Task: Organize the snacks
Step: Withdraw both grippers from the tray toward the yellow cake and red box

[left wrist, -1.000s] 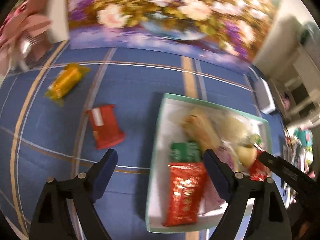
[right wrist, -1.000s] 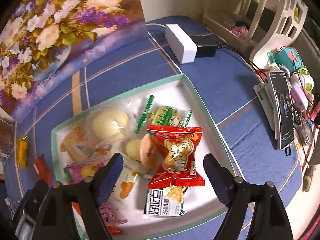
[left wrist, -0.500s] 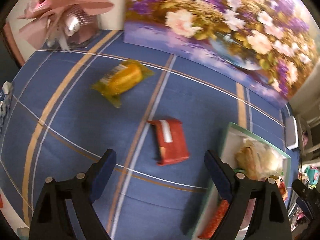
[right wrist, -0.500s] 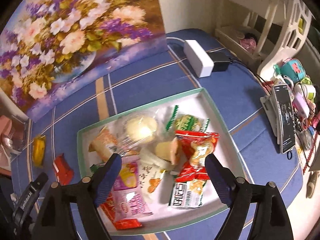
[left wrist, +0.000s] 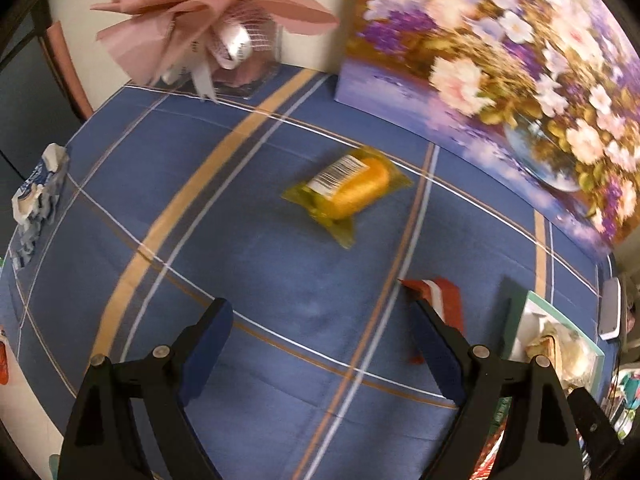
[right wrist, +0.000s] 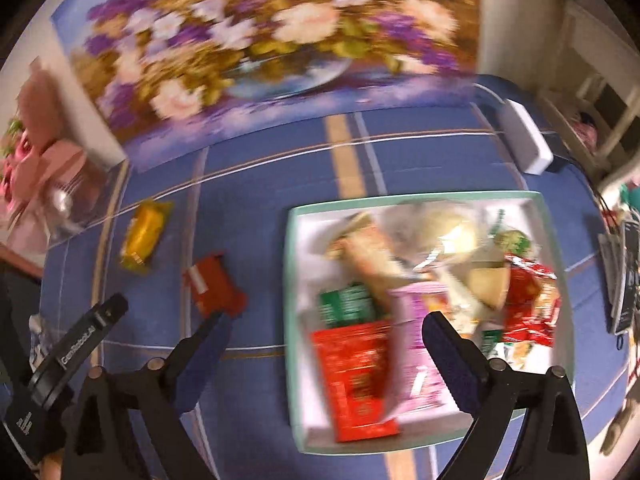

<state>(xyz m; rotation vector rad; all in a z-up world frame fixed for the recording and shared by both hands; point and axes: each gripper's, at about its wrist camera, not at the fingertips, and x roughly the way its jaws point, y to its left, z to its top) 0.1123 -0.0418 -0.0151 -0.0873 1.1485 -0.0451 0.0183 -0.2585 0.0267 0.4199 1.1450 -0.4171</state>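
Blue cloth: plaid tablecloth with tan and white stripes, under everything in both wrist views.
Left gripper: jaws spread wide, nothing between the pads, only bare cloth below the gap.
Yellow snack: clear yellow wrapper with a barcode label; lies on the cloth well ahead of the left jaws, roughly centred on the gap, not touched.
Red packet: flat on the cloth, just past the tip of the left gripper's right-hand finger and partly hidden behind it; cannot tell if finger and packet touch.
Right gripper: jaws opening, standing wide; no pad presses on anything.
Tray: white with a pale green rim; its left wall falls inside the right gripper's gap, most of the tray under and beyond the right-hand finger.
Tray contents: several wrapped snacks heaped together, blurred; a red bag lies below the gap, a second red bag beyond the right-hand finger.
Outside tray, right wrist view: red packet just ahead of the left-hand fingertip; yellow snack farther out to the left.
Flower painting: stands upright far ahead of both pairs of jaws.
Pink bouquet: far ahead-left of the left jaws.
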